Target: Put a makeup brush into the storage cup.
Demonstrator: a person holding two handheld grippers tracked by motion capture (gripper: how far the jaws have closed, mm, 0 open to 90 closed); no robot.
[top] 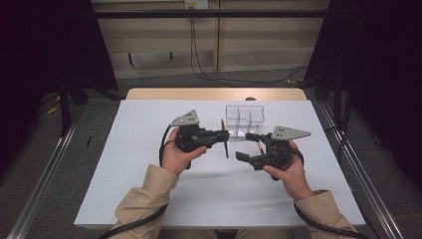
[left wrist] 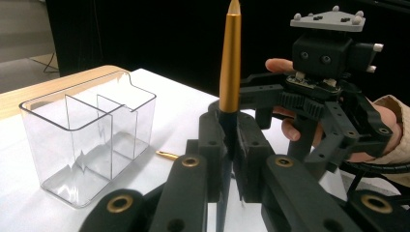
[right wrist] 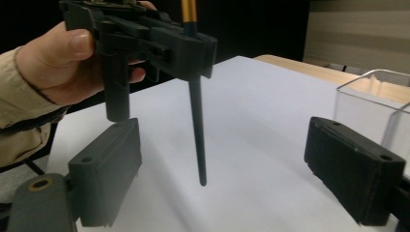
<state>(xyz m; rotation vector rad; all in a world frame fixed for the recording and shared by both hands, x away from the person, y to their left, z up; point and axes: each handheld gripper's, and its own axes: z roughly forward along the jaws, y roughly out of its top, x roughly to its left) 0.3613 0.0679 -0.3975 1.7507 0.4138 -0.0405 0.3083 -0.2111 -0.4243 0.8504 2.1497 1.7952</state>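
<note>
Two grippers sit over the white table (top: 149, 164), close to each other near the middle. Left gripper (top: 222, 135) is clamped tight on a pen (left wrist: 230, 63): gold upper part w/ a pale tip, thin black lower part. Pen stands roughly upright between the pads; in the right gripper view its black shaft hangs down below the jaws, the end clear of the table. In the high view the pen shows as a thin dark stick at the left gripper's tip, slightly tilted.

Right gripper (top: 248, 147) has its jaws wide apart, nothing between them; pads well separated in its own view, w/ the pen's lower end in the gap farther off, not touching either pad. Person's right hand (top: 288, 172) holds it from below, left hand (top: 176, 154) wraps the other.

Clear bin (top: 244, 119) w/ inner dividers stands on the table just beyond both grippers, far side, a bit right of center. Looks empty. A small gold piece (left wrist: 167, 155) lies flat on the table just beside the bin's near wall, apart from the pen; can't tell what it is.
</note>
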